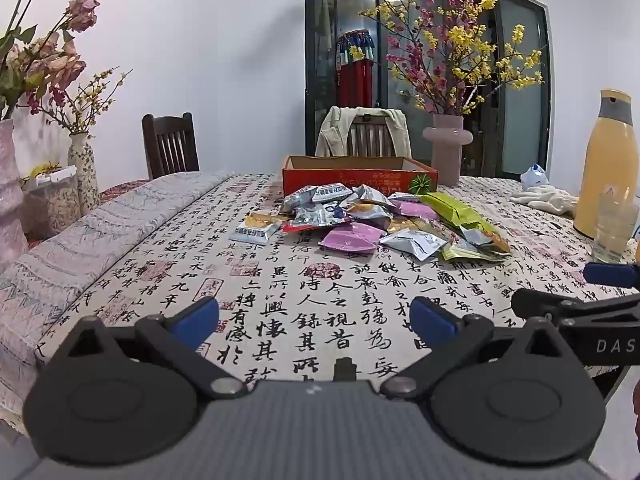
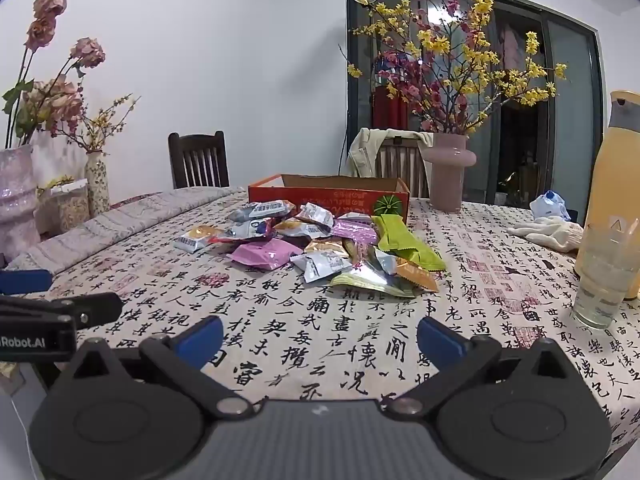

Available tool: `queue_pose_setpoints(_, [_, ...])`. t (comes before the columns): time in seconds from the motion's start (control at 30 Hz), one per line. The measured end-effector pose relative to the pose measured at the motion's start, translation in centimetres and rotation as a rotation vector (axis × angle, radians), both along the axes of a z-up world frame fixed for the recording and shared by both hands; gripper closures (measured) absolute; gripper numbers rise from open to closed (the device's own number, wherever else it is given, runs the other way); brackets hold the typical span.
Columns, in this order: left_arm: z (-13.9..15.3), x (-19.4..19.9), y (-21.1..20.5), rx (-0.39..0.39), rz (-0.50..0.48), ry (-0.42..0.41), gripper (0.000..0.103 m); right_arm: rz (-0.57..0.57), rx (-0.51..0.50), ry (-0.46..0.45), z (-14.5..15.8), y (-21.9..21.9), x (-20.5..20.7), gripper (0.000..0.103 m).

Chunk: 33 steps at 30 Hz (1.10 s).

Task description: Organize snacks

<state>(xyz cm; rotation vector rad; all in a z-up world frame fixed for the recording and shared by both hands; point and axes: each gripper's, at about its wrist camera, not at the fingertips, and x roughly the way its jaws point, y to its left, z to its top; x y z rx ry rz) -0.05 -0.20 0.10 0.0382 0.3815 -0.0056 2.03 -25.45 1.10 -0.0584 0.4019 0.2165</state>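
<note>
At 9 o'clock in the left wrist view the tablecloth (image 1: 320,288), printed all over with black brush calligraphy and red seal stamps, meets a paler patterned cloth (image 1: 100,232) that runs along the table's left edge; past that edge stand a large vase (image 1: 10,192) and a slim vase (image 1: 82,168). A dark chair (image 1: 170,144) sits at 11 o'clock. From the cloth's near edge up to the snacks, the printed cloth lies bare.

The left gripper (image 1: 315,318) hangs low at 6 o'clock, its blue-padded fingers (image 1: 198,318) spread wide with nothing between them. The right gripper (image 2: 320,334) is likewise spread wide and holds nothing. Each shows in the other's view: the right gripper's side reads "DAS", the left gripper's "Robot.AI".

The snack pile (image 1: 360,220) lies at 12 o'clock, mid-table: small crinkled packets in silver, pink-purple, gold and orange, with a longer green packet (image 1: 456,210) on its right flank. A silver packet (image 1: 256,231) lies slightly apart at the pile's left. Their print is too small to read. Just behind, touching the pile's far side, is an open red-orange cardboard box (image 1: 360,178) bearing a green round emblem; its lettering appears upside down and unreadable.

At 1 o'clock stands a pink vase (image 1: 448,150) of yellow and red blossoms, beyond it a chair with a draped jacket (image 1: 364,130). At 3 o'clock come white gloves (image 1: 544,196), a glass tumbler (image 1: 612,228) and a yellow flask (image 1: 608,160) near the right edge.
</note>
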Motion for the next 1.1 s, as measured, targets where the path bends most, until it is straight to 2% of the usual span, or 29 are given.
queue_pose_setpoints(0.1, [-0.05, 0.2, 0.69, -0.033, 0.007, 0.012, 0.0, -0.004, -0.006, -0.003, 0.07, -0.03, -0.03, 0.0])
queue_pose_setpoints(0.23, [-0.03, 0.25, 0.87, -0.038, 0.006, 0.015, 0.0, -0.011, -0.004, -0.002, 0.1, -0.07, 0.03, 0.0])
queue_pose_setpoints(1.1, [0.01, 0.04, 0.5, -0.031, 0.003, 0.002, 0.0, -0.009, 0.002, 0.007, -0.18, -0.25, -0.05, 0.0])
